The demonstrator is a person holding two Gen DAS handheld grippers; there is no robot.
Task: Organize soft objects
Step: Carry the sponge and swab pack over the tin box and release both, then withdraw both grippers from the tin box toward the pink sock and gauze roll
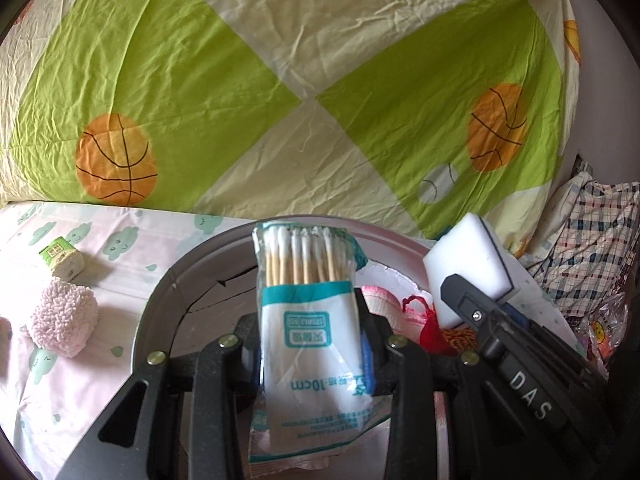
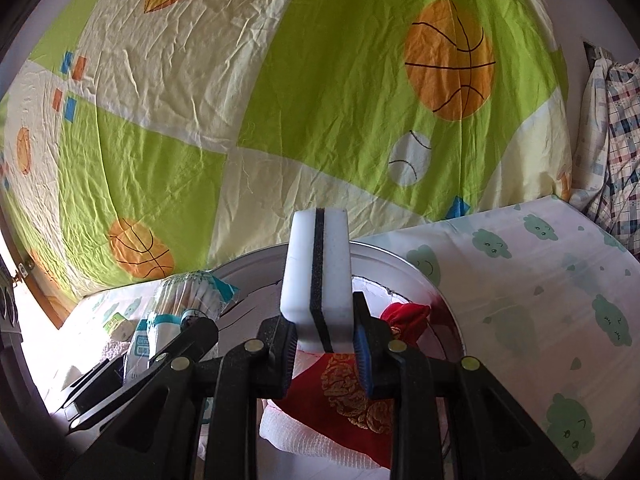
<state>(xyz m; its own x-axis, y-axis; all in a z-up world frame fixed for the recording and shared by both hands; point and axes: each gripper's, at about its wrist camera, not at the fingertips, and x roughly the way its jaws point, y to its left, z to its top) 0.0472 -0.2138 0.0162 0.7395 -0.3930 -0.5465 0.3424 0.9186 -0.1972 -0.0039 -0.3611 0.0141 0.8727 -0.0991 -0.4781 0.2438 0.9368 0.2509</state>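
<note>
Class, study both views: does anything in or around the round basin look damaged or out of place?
Yes. The round basin has a dark crack running across its inner wall, left of the cotton swab pack. Nothing has spilled.

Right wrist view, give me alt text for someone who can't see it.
The right tool grips a white sponge with a dark middle layer upright over a round metal basin holding a red pouch. A green and cream basketball-print quilt fills the background.
</note>
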